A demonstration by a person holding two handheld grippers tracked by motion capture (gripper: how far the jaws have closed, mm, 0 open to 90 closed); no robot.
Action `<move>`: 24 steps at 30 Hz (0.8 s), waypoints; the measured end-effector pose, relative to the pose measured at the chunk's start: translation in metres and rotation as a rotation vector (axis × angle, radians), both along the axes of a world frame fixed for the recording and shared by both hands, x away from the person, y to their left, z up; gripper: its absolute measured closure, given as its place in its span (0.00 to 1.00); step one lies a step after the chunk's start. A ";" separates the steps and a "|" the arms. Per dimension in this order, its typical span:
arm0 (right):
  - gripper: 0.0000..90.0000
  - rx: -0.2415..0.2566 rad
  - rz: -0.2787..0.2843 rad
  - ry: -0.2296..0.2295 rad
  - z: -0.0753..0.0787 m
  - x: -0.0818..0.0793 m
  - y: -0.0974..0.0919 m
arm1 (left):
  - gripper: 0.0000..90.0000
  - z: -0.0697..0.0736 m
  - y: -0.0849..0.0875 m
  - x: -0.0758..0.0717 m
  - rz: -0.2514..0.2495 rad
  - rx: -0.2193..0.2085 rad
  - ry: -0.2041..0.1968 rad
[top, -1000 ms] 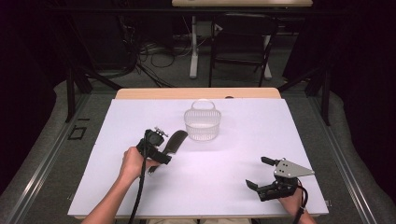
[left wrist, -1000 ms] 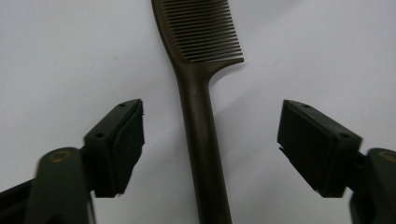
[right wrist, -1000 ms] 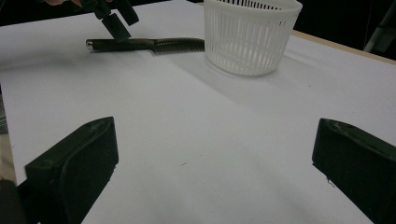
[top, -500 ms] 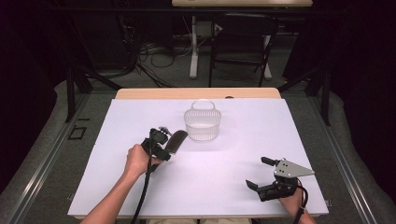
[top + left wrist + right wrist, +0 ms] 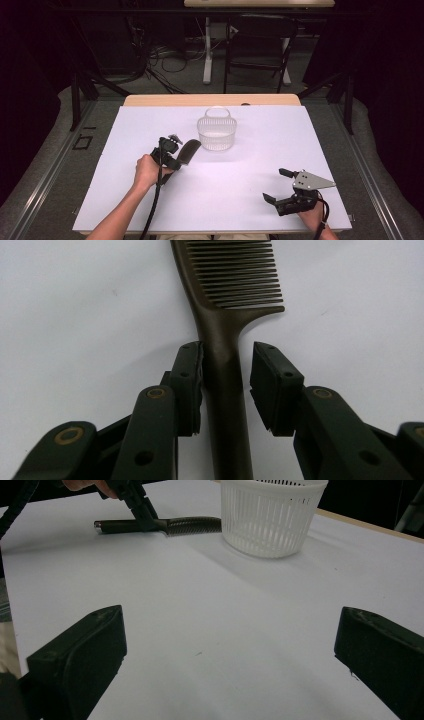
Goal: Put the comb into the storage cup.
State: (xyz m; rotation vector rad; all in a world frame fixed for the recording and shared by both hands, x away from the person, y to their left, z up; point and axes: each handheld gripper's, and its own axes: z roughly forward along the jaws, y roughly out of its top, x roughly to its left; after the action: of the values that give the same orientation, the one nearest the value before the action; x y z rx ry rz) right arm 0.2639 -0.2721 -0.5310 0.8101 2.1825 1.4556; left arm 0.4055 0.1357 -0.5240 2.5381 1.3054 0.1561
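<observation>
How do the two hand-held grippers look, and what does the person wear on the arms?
Both grippers are black. The left gripper has flat rectangular pads on arms with brass-coloured rivets, and a black cable trails from it. The right gripper carries a grey three-cornered plate on top; its jaws are blunt black blocks. No sleeve shows on the forearms.

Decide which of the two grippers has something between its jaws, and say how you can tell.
The left gripper: its jaws straddle the dark comb's handle, one pad touching, the other a sliver off. The right gripper sits wide open over bare white table.
</observation>
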 end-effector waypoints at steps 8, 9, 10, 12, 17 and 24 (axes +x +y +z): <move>0.00 0.004 -0.001 0.004 0.000 -0.001 0.000 | 0.78 -0.005 0.002 0.000 0.026 -0.002 -0.002; 0.00 0.002 0.000 0.002 0.000 -0.001 0.000 | 0.78 -0.005 0.002 0.000 0.031 -0.007 0.000; 0.00 0.002 0.002 0.003 0.000 -0.001 0.000 | 0.78 -0.005 0.003 0.000 0.036 -0.010 -0.003; 0.00 0.001 0.002 0.003 0.000 -0.001 0.000 | 0.79 -0.005 0.004 0.000 0.046 -0.018 -0.003; 0.00 0.001 0.001 0.003 0.000 -0.001 0.000 | 0.80 -0.005 0.006 0.000 0.053 -0.034 -0.005; 0.00 0.000 -0.002 0.002 0.000 0.000 -0.001 | 0.80 -0.003 0.018 0.000 0.088 -0.054 -0.019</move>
State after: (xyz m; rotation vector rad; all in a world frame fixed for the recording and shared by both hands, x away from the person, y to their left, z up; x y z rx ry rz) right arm 0.2635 -0.2727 -0.5309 0.8136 2.1824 1.4542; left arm 0.4060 0.1540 -0.5271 2.4304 1.3952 0.1596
